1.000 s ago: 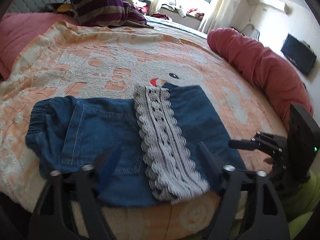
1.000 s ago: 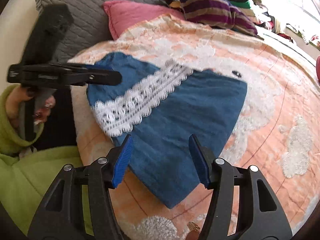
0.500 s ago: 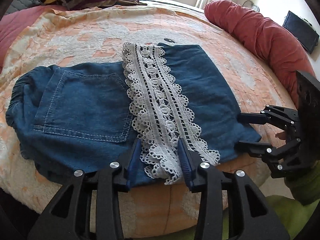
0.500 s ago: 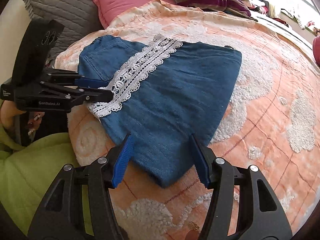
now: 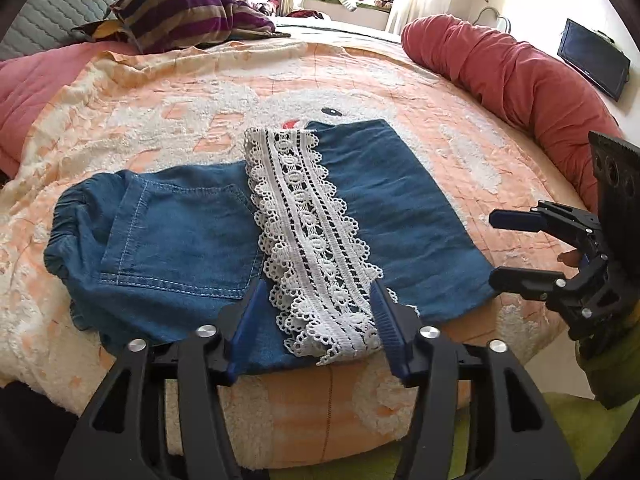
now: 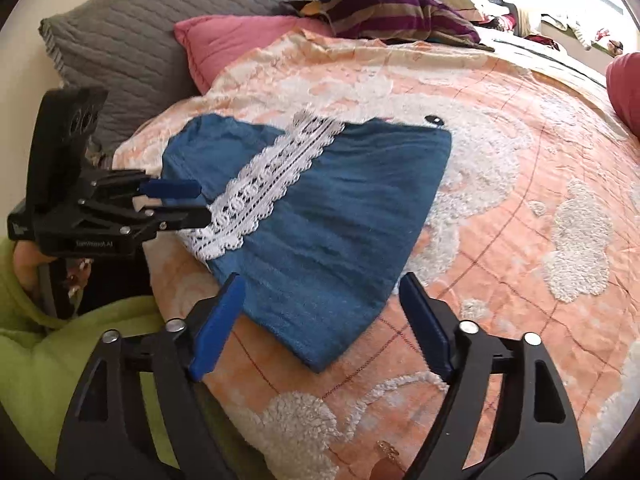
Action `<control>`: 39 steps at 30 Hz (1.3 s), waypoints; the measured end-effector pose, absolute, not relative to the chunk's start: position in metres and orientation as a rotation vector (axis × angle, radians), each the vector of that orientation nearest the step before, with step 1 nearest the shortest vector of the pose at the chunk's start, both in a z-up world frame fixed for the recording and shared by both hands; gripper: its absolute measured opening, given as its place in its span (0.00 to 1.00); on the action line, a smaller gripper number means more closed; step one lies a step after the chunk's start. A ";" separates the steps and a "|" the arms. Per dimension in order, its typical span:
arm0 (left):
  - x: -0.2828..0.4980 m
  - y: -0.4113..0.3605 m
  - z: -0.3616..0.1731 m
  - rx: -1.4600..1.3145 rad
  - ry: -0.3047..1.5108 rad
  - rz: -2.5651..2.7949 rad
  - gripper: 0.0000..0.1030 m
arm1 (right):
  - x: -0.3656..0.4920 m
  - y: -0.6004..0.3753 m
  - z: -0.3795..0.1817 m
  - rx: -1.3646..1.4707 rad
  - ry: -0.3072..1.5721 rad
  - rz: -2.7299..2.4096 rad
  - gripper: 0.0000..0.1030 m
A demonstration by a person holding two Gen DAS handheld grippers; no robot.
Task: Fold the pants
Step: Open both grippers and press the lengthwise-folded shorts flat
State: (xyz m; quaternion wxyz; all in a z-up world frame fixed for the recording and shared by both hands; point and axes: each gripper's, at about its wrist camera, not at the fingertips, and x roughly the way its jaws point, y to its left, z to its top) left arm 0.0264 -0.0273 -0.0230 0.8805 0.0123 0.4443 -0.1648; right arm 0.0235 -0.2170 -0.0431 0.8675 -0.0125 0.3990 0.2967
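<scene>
Both grippers tilt down over the bed's near edge: the left gripper (image 5: 316,320) has just spread its jaws astride the lace hem (image 5: 316,240) of the folded denim pants (image 5: 180,236); the right gripper (image 6: 320,320) has just opened wide above their corner, gripping nothing. The pants lie on a peach blanket (image 5: 160,100), pillows (image 6: 132,40) beyond.

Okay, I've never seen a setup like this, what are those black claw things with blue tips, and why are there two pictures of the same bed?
Those are two hand-held grippers, one in each of a person's hands, with a camera on each. One picture looks along the left gripper, the other along the right gripper. On the orange bedspread lie denim pants with a white lace trim, already folded over. Both grippers' jaws have just been opening. The lace edge lies between the left one's fingers, the denim corner between the right's; neither grips.
</scene>
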 end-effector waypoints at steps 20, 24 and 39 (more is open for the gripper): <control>0.016 -0.018 0.006 0.048 0.845 -0.283 0.90 | 0.038 -0.229 -0.012 0.004 0.745 0.578 0.85; 0.017 -0.011 0.009 0.047 0.837 -0.252 0.95 | 0.044 -0.221 -0.003 -0.007 0.721 0.586 0.86; 0.015 0.015 0.015 0.017 0.831 -0.160 0.95 | 0.056 -0.187 0.020 -0.058 0.672 0.622 0.90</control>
